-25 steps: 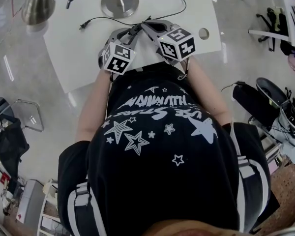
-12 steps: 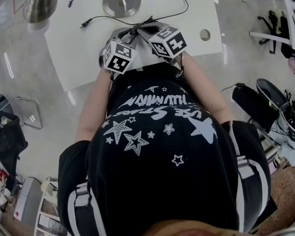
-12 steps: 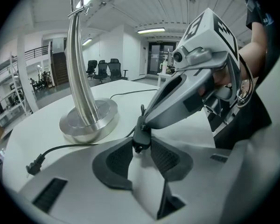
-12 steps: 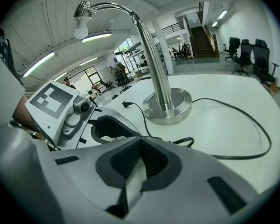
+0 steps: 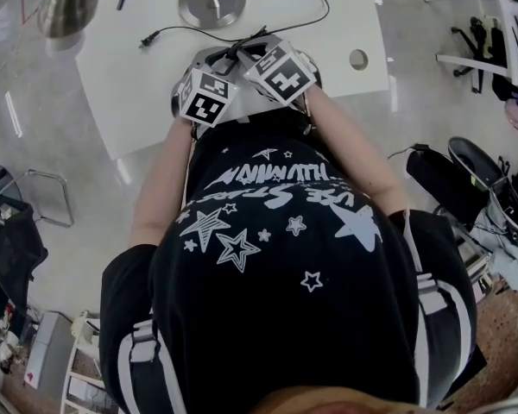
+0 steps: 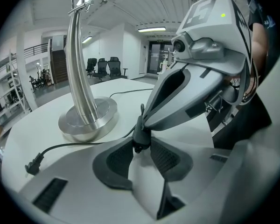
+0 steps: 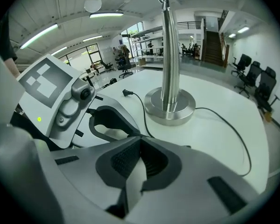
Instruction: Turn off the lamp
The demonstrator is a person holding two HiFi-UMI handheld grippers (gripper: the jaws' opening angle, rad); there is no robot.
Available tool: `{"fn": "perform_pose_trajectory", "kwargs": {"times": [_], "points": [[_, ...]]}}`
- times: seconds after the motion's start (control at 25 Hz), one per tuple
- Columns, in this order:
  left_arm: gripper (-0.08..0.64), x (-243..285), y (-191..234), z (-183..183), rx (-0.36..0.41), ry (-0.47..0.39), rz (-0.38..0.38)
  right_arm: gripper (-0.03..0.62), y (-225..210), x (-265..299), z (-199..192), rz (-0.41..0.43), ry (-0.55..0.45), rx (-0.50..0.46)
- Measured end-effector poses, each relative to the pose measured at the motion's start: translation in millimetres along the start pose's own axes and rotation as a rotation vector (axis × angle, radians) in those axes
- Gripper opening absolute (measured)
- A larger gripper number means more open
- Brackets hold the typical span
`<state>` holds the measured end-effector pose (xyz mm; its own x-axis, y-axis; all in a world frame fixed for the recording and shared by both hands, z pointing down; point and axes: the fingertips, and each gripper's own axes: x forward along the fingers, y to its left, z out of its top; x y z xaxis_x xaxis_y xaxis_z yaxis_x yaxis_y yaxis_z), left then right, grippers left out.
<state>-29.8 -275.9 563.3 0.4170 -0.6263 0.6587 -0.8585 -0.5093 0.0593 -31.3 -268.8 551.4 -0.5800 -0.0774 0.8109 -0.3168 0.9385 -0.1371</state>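
left gripper view: left fingers (image 6: 119,160) pinch the cord switch (image 6: 140,138); right fingers (image 7: 123,160), closed and empty, should press it squarely.

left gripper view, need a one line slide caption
Left gripper pinches the lamp cord's inline switch while the right gripper tip meets it, beside the steel lamp base.

Head cam steep down; gripper cams low behind jaws, cord switch (image 6: 139,136) close ahead of L cam; all share lamp base (image 5: 211,3) ahead.

The lamp base (image 5: 211,5) stands on the table (image 5: 155,93) behind the cord switch (image 6: 140,136), plug (image 5: 145,41) lying left.
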Motion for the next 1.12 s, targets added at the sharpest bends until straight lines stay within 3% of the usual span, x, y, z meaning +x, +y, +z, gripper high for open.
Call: {"fn": "perform_pose_trajectory", "kwargs": {"times": [0.2,0.36,0.72,1.12], "points": [[0.13,1,0,-2,0.003,0.001,0.003,0.005,10,6,0,0.009,0.008,-0.029],[0.13,1,0,-1,-0.008,-0.006,-0.005,0.005,6,7,-1,0.036,-0.033,0.063],[0.132,-1,1,-2,-0.025,-0.025,-0.006,0.005,5,4,-3,0.058,-0.058,0.132],[0.133,-11,10,-14,-0.061,-0.022,-0.042,0.005,-6,-13,-18,-0.005,-0.099,0.259]]}}
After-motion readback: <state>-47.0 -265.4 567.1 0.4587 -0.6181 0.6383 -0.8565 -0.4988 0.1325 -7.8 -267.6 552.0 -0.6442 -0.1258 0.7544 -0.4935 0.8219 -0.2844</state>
